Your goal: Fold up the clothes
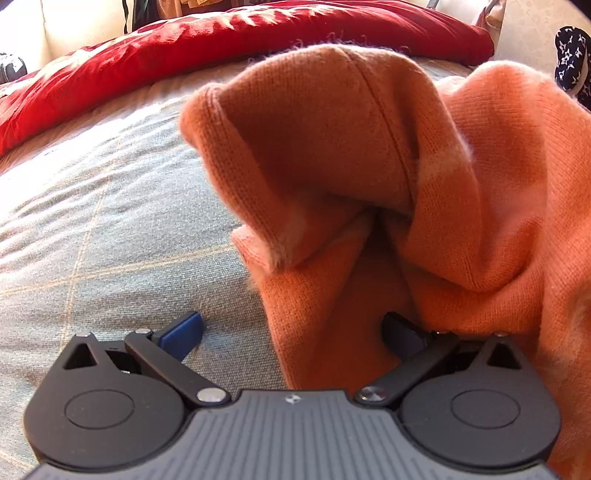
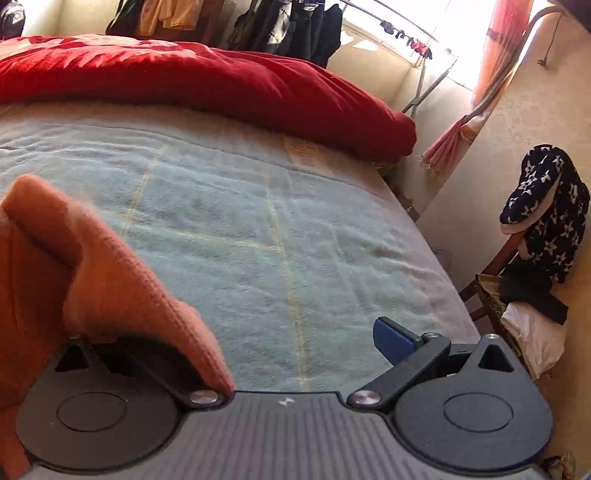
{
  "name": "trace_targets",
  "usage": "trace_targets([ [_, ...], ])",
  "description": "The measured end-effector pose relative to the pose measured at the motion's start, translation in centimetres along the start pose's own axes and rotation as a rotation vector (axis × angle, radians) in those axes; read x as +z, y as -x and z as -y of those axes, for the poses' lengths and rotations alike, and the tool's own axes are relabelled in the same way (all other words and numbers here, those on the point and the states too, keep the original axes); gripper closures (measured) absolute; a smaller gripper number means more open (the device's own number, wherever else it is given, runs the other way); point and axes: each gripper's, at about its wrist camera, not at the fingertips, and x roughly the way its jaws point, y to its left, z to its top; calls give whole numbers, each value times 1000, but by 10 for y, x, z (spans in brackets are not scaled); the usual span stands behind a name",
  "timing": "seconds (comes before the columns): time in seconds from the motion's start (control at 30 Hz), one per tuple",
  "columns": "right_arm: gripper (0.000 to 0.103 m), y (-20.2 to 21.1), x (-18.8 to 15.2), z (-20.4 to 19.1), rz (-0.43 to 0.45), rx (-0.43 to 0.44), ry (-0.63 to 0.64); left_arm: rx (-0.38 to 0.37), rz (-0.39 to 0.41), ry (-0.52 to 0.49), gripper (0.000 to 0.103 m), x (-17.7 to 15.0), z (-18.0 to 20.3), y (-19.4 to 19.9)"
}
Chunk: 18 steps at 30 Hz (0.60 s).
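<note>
Both jaws gape: left hand-held gripper [image 1: 291,332] has orange sweater [image 1: 369,177] bunched between its spread fingers; right hand-held gripper [image 2: 295,343], level over the bed [image 2: 258,206], has sweater draped on its left finger.

Bright window [image 2: 456,44] glare — fisheye-warped edges

A bed [image 2: 258,229] covered in a pale blue blanket with thin yellow lines fills the room's middle. A red duvet [image 2: 221,85] lies bunched along its far edge. Cream walls [image 2: 491,166] surround it. Bright daylight pours through a window [image 2: 454,44] at the far right corner, beside an orange curtain [image 2: 495,55]. Dark clothes hang on a rack [image 2: 295,29] along the far wall. A wooden chair [image 2: 495,266] piled with garments stands beside the bed's right edge.
</note>
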Motion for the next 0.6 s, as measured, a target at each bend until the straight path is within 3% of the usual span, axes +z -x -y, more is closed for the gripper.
trace_targets([
  [0.2,0,-38,29,50,-15,-70,-46,50,57,-43,1,18,1,22],
  [0.33,0,-54,53,76,5,-122,-61,94,43,-56,1,33,10,17],
  [0.4,0,-63,64,88,29,-145,-85,90,31,-51,1,28,38,7],
  [0.47,0,-76,67,90,-17,-107,-78,84,16,-47,1,27,48,-7],
  [0.53,0,-96,62,86,-156,30,-42,95,2,-53,1,22,60,-13],
  [0.6,0,-93,48,80,-192,114,-27,93,1,-56,1,24,59,-18],
])
